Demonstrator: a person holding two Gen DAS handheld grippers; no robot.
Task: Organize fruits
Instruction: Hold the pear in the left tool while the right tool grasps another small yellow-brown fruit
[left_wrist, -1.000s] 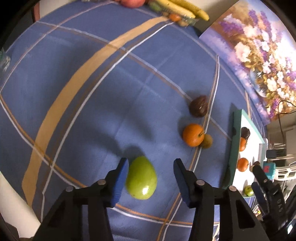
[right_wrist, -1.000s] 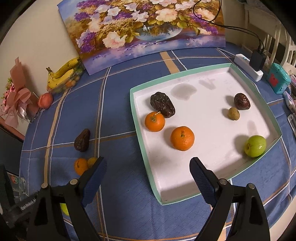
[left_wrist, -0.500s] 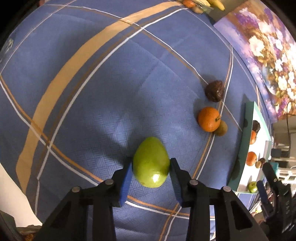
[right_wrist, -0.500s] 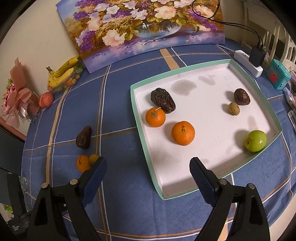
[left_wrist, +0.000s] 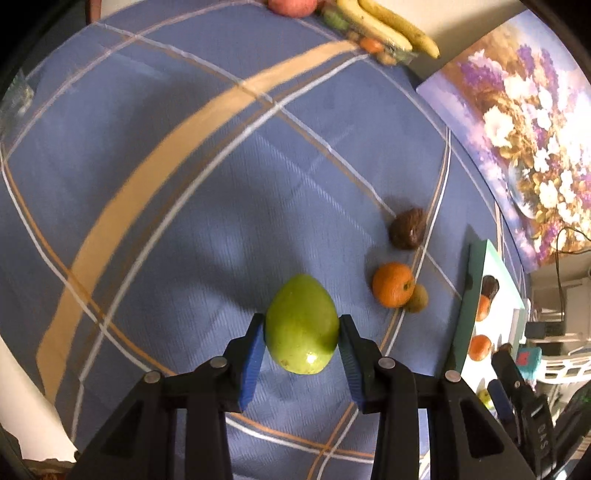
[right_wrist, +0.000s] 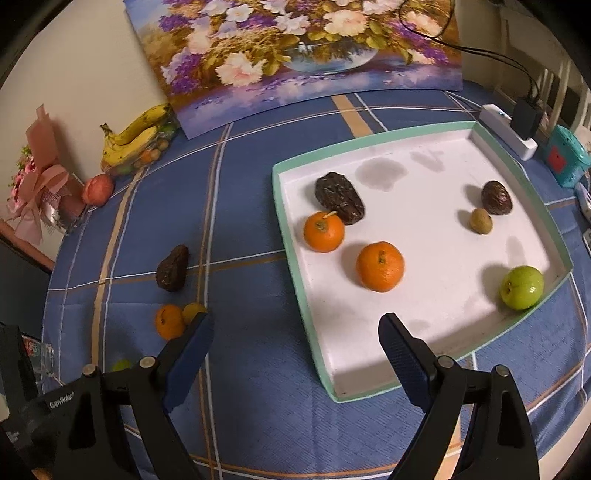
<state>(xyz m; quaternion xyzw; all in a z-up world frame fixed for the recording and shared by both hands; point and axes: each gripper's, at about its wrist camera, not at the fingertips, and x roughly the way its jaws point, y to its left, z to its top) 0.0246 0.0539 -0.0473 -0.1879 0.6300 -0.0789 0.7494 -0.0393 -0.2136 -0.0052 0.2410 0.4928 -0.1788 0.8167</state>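
Green pear (left_wrist: 302, 325) sits clamped in the left hand-held gripper (left_wrist: 302, 345); right hand-held gripper (right_wrist: 295, 349) hovers spread.

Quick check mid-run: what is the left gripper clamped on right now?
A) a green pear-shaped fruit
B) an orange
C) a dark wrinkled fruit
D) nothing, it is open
A: in the left wrist view the left gripper has both blue pads pressed against the green pear-shaped fruit.

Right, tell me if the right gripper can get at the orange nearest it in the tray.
Probably yes. The right gripper is open and empty, above the tray's near corner. The orange sits alone on the white floor, clear of the other orange, with only the low rim to cross.
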